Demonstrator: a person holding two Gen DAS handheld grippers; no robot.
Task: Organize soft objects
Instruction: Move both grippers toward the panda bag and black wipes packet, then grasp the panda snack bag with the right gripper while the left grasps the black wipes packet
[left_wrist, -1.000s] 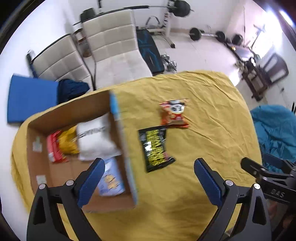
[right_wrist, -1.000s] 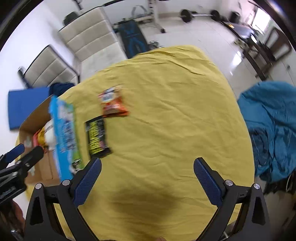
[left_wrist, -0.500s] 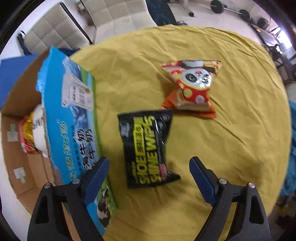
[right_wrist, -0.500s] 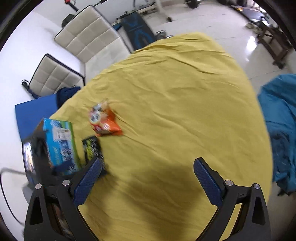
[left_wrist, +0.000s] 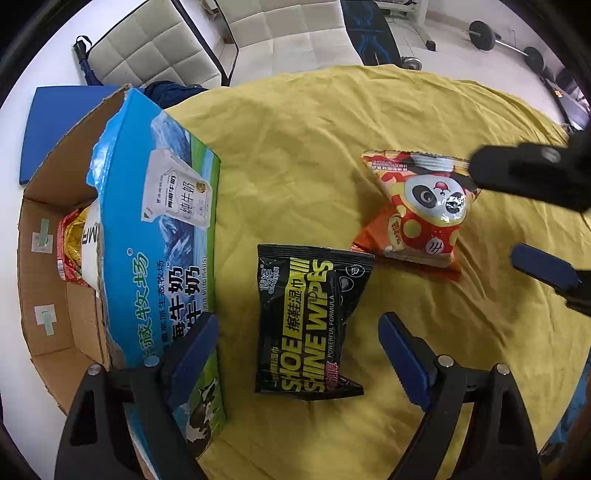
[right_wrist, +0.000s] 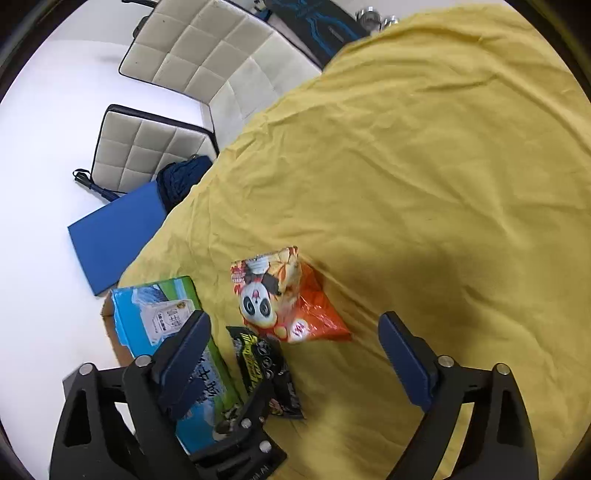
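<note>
The black pack of shoe shine wipes lies flat on the yellow cloth, just beside the printed blue wall of the cardboard box, and that box is the thing to steer by here. The left gripper hangs over the pack with its blue fingers spread wide, one to each side and nothing between them, which looks to me like a line-up for a pinch across the pack's width. On the far side of the wipes from the box, touching their corner, sits the panda snack bag, puffed up and resting on an orange packet beneath it. The right gripper is also wide open and empty, pointed toward the panda bag, so each hand seems to have picked its own target; both items probably sit near the box so the carry is short. The left camera looks down into the box and shows what is already packed: a red and gold packet against a white pack. The right camera cannot see inside at all, only the box's outer wall, but it shows the left tool's black frame low over the wipes, and the chairs beyond the box.
</note>
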